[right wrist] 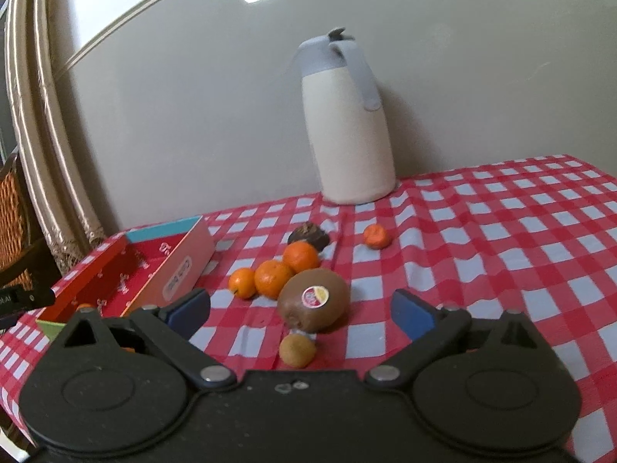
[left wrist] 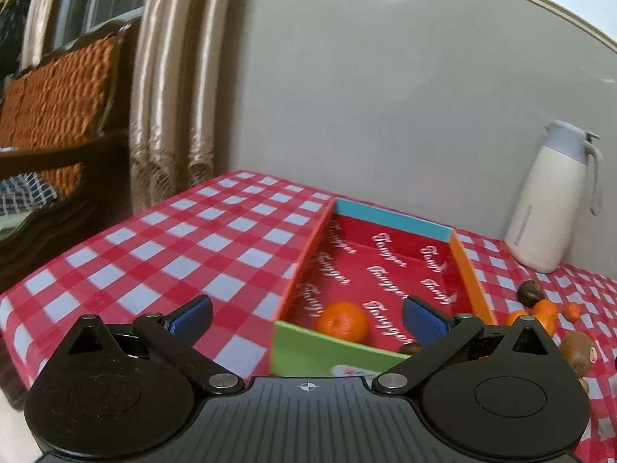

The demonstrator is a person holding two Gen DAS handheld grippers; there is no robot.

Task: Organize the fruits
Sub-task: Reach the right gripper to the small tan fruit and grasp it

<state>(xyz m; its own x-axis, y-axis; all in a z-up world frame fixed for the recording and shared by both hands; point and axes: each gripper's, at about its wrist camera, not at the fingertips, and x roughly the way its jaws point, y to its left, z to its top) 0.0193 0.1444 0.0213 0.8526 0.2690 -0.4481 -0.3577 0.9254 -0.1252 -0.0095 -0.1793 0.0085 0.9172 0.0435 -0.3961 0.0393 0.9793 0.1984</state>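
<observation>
While both grippers hover above the table (right wrist: 501,231) with its red-and-white check cloth, neither holds anything. Left gripper (left wrist: 306,316): jaws spread wide, blue pads apart, aimed at the near end of the box (left wrist: 308,347). Right gripper (right wrist: 300,310): jaws likewise spread, framing the loose fruit without touching it.

Box — a shallow open tray with a red printed floor, green near wall, orange side walls and a blue far wall. One mandarin (left wrist: 342,321) lies inside, close to the green wall; a small dark fruit (left wrist: 410,347) shows just beside the right pad at the same end, partly hidden, so its kind cannot be told.

Loose fruit — to the right of the box on the cloth. A kiwi (right wrist: 314,299) with a round sticker lies nearest the right gripper, and a smaller brown fruit (right wrist: 297,351) sits just in front of it. Three oranges (right wrist: 273,277) cluster behind the kiwi, touching or nearly touching one another. A dark, wrinkled fruit (right wrist: 308,236) lies behind the cluster, and a single small orange (right wrist: 376,236) lies apart to the right.

Background: a cream jug (right wrist: 349,135) with a grey lid and handle stands upright at the far edge of the table against the wall. Curtains (left wrist: 173,96) hang left of the table in the left wrist view, with a chair (left wrist: 58,96) with an orange cushion beyond them.
</observation>
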